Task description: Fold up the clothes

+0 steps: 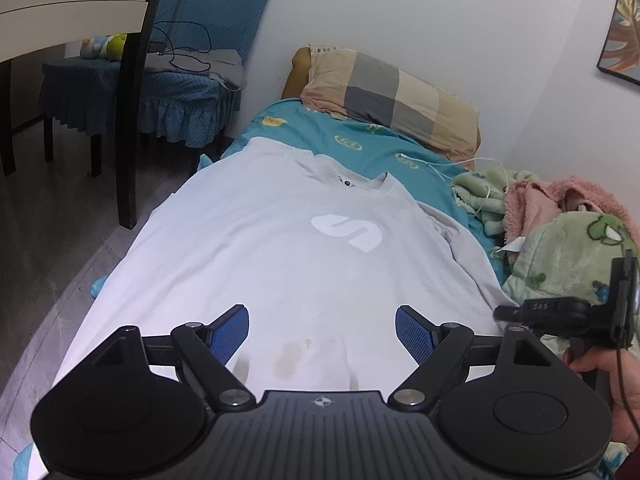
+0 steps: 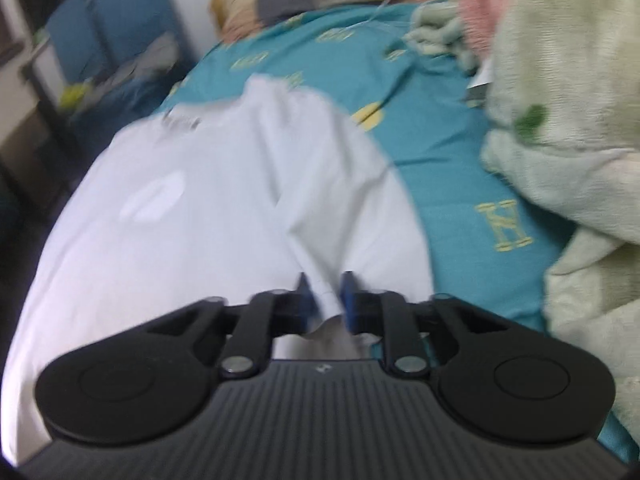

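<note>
white t-shirt (image 1: 280,264) lies spread flat on the bed (image 1: 360,140), collar toward the pillow (image 1: 392,96). left gripper (image 1: 322,334) hangs over the hem, jaws spread wide, nothing between them. right gripper (image 2: 326,296) pinches the shirt's right edge, jaws pressed on a fold.

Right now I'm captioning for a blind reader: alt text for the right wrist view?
The right tool is shut on a bottom corner of a white cotton T-shirt spread on a teal patterned bedsheet. A pale green fleece blanket is heaped at right.
</note>
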A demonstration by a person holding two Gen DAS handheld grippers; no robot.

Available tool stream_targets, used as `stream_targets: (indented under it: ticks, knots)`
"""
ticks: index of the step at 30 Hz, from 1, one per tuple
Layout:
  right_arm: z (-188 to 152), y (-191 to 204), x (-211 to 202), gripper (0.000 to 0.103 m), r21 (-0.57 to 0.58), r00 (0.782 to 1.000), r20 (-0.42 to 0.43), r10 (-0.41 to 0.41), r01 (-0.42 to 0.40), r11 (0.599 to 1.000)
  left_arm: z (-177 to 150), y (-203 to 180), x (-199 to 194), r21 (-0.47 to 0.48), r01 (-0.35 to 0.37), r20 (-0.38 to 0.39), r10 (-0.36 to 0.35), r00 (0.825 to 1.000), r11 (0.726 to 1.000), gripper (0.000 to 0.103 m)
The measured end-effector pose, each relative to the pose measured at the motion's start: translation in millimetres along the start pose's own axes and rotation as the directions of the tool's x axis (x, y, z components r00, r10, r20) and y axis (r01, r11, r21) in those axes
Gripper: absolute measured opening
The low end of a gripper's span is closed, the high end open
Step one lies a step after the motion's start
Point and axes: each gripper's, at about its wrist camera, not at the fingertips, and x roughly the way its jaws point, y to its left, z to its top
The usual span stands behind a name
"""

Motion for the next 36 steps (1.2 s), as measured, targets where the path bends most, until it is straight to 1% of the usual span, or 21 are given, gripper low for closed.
stream_targets:
  ticks: [1,4,9,13,16,17,21,24,26,29,32,34,36]
  knots:
    - [4.5,-7.7,-6.4,0.007,0.036,1.0,0.031,-0.003,0.002,0.999,0.7,-0.6,-0.7,-0.002,0.006,0.005,-0.006,1.0,1.0,0.082]
    - [17.6,-31.6,-24.5,0.005,0.14,0.993,0.116,-0.016,0.0,0.99,2.9,-1.6,-2.5,-0.009,0.013,0.016,-0.013,1.0,1.0,0.082]
    - [43.2,-60.4,-36.7,0.005,0.246,0.983,0.176,-0.046,0.001,0.969,11.0,3.1,-6.9,-0.045,0.016,0.041,-0.014,0.999,0.999,0.082]
    - [83.6,-62.7,-51.9,0.005,0.229,0.973,0.217,-0.077,0.026,0.973,19.2,13.3,-12.3,-0.088,0.017,0.062,-0.011,0.998,0.996,0.082]
    - [113.9,-53.9,-58.6,0.005,0.191,0.976,0.198,-0.09,0.052,0.98,23.7,20.0,-15.2,-0.11,0.021,0.068,-0.013,0.998,0.994,0.082]
    - [121.1,-47.3,-60.1,0.005,0.177,0.978,0.19,-0.088,0.054,0.983,24.6,21.8,-16.3,-0.113,0.021,0.07,-0.013,0.997,0.993,0.082]
    - [138.1,-6.3,-65.6,0.005,0.135,0.987,0.156,-0.029,0.008,0.991,27.0,29.4,-22.0,-0.127,0.025,0.08,-0.015,0.997,0.992,0.082]
    - [138.5,44.1,-66.0,0.005,0.101,0.987,0.145,0.067,-0.082,0.992,30.0,38.3,-27.0,-0.141,0.02,0.093,-0.007,0.996,0.99,0.082]
    - [135.8,81.7,-61.2,0.005,0.076,0.982,0.131,0.139,-0.15,0.986,32.0,46.0,-31.1,-0.148,0.006,0.104,0.01,0.995,0.989,0.082]
    - [132.8,139.3,-39.0,0.005,0.058,0.967,0.083,0.239,-0.244,0.968,34.7,59.6,-35.2,-0.16,-0.019,0.118,0.039,0.992,0.987,0.082]
    - [119.1,184.2,-6.9,0.005,0.033,0.956,0.03,0.29,-0.291,0.956,34.0,75.8,-31.9,-0.182,-0.045,0.113,0.067,0.991,0.982,0.082]
    - [106.6,204.2,14.4,0.006,0.015,0.951,-0.003,0.309,-0.309,0.951,31.2,85.3,-25.9,-0.192,-0.059,0.096,0.079,0.992,0.98,0.082]
    - [92.9,210.5,34.9,0.008,-0.001,0.948,-0.032,0.315,-0.316,0.949,28.6,91.5,-18.3,-0.199,-0.065,0.079,0.082,0.994,0.978,0.082]
